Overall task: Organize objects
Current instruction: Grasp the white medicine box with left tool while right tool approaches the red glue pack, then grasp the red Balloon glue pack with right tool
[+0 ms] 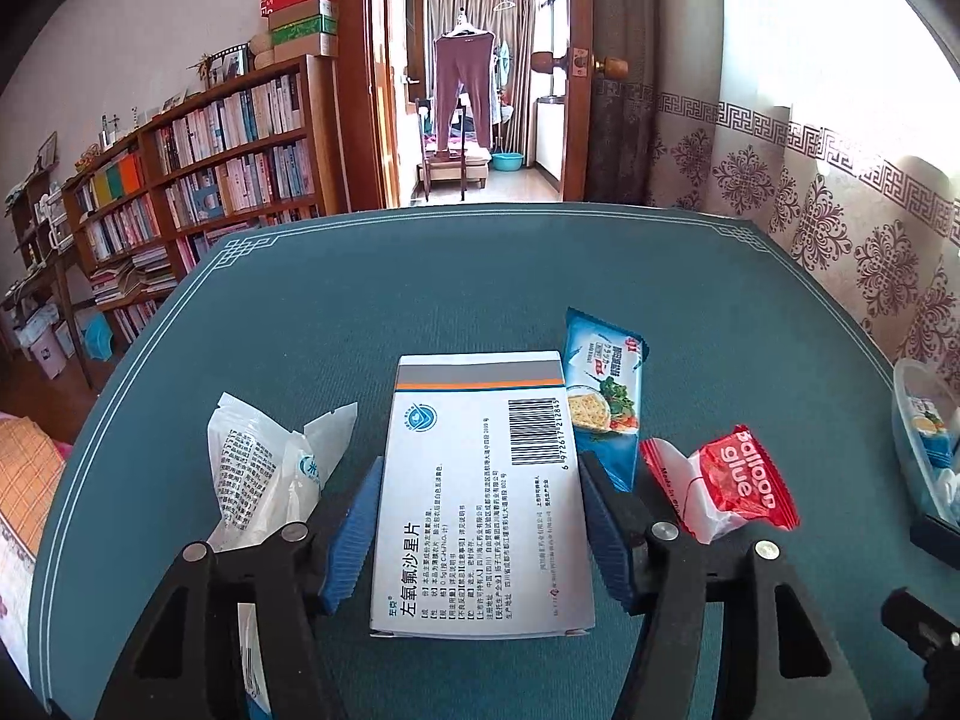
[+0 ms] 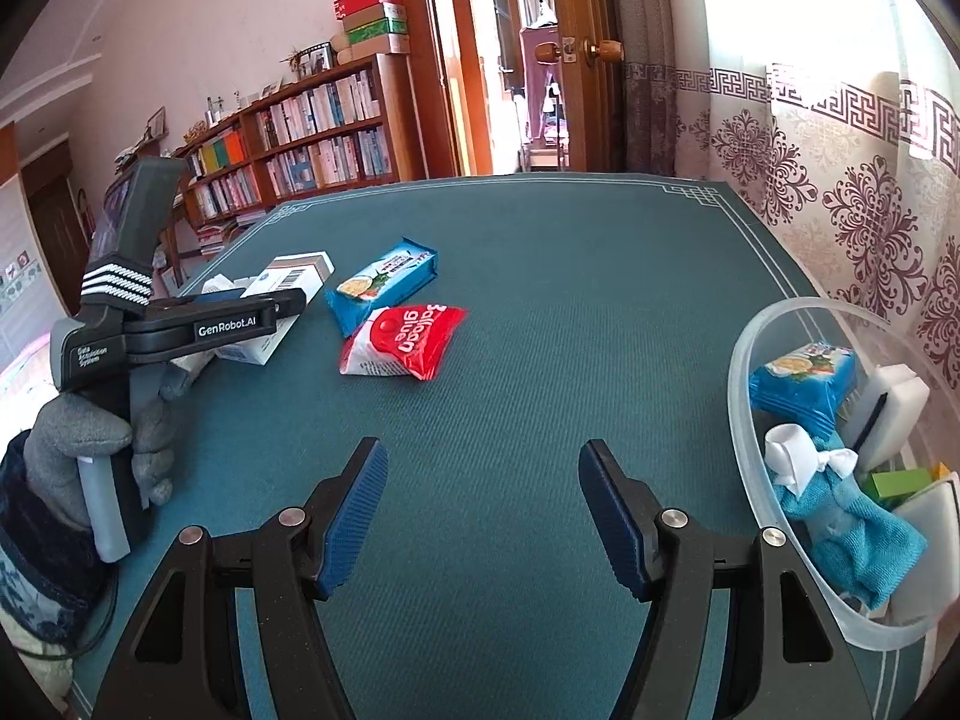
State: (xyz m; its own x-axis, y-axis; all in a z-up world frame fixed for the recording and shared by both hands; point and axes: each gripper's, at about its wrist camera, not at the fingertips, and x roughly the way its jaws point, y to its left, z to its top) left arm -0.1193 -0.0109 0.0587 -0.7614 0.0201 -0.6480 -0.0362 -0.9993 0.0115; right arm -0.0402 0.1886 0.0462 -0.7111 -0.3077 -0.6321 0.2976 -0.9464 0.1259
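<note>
**A:** How far along does the tidying look?

**B:** Partway, I'd judge. Taking the medicine box (image 1: 480, 492) as the landmark: left of it lies a clear plastic packet (image 1: 264, 468) with small print I cannot read. The box itself rests flat on the green table mat (image 1: 420, 276), and the left gripper (image 1: 480, 522) has its blue pads on either flank of it — close against the sides, though whether they press or merely bracket it I cannot tell. Just right of the box sits a blue cracker packet (image 1: 606, 396), then a red sachet (image 1: 738, 480). Well off to the right stands the clear tub (image 2: 744, 360), already holding another blue cracker packet (image 2: 801, 387), white sponges (image 2: 894, 396) and a blue cloth (image 2: 852, 528). So four things remain out.

**A:** And the right gripper (image 2: 483, 510)?

**B:** Wide open, holding nothing, above bare mat between the sachet and the tub.

**A:** Any writing?

**B:** The box reads 左氧氟沙星片, with a barcode; the sachet says "Balloon glue" — and the left gripper's body, seen from the right wrist, reads "GenRobot.AI".
</note>
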